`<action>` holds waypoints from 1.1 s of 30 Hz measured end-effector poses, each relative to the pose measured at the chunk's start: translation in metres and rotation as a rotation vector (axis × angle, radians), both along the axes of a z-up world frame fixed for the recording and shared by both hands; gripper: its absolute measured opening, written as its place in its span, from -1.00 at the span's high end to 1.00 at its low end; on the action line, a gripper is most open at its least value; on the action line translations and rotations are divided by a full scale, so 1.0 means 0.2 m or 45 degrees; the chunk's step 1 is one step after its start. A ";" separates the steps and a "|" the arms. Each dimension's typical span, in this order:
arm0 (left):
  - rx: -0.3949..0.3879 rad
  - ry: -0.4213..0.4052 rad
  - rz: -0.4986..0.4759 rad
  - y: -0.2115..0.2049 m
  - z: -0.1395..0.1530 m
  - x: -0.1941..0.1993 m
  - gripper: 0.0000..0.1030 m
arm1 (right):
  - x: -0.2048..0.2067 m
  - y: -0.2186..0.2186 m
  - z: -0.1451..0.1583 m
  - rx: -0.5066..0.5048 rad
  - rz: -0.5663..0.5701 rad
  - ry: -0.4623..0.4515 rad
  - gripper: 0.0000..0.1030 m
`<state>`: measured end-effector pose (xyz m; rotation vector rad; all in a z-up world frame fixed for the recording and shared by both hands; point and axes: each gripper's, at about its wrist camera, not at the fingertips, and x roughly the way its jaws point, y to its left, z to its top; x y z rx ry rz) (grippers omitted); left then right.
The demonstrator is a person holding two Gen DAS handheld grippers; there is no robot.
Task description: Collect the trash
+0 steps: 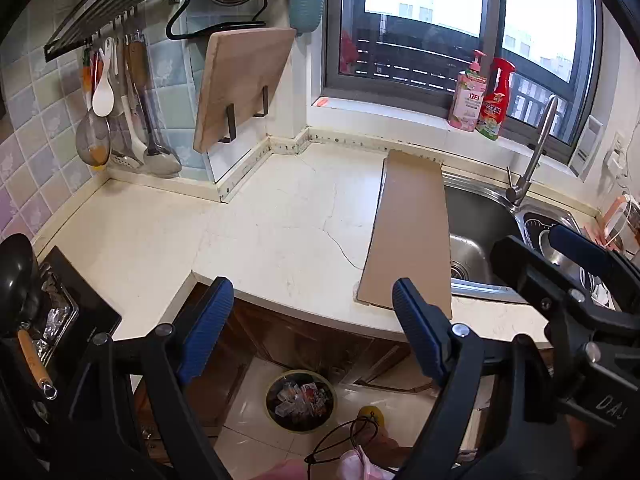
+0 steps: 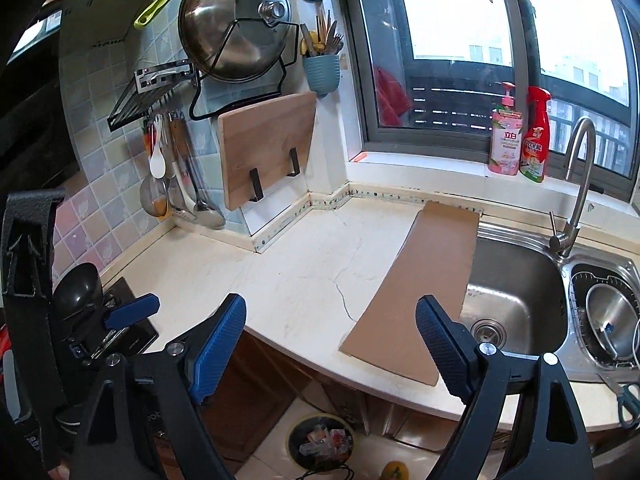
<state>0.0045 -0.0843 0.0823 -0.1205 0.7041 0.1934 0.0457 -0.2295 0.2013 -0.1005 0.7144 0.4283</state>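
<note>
A round trash bin (image 1: 301,402) holding several wrappers stands on the floor below the counter edge; the right wrist view shows the bin (image 2: 322,440) too. A long brown cardboard strip (image 1: 412,232) lies flat on the cream counter (image 1: 280,220), overlapping the sink's left rim, and appears in the right wrist view as well (image 2: 432,280). My left gripper (image 1: 310,292) is open above the counter's front edge, with nothing between its blue pads. My right gripper (image 2: 330,308) is open and empty too, just left of the cardboard's near end. In the left wrist view the right gripper (image 1: 536,244) hovers by the sink.
A steel sink (image 2: 516,300) with a faucet (image 2: 576,200) is on the right. Two bottles (image 2: 520,136) stand on the window sill. A cutting board (image 2: 266,148) and hanging utensils (image 2: 176,184) line the tiled wall. A stove with a black pan (image 1: 16,276) is at the left. Scissors (image 2: 628,400) lie at the far right.
</note>
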 end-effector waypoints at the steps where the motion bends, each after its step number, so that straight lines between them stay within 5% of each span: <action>1: 0.000 0.000 0.000 0.00 0.00 -0.01 -0.55 | 0.01 0.00 -0.01 0.000 -0.003 0.000 -0.71; 33: -0.010 0.036 0.060 0.09 -0.03 0.01 -0.55 | 0.03 0.02 -0.08 0.005 -0.062 0.011 -0.71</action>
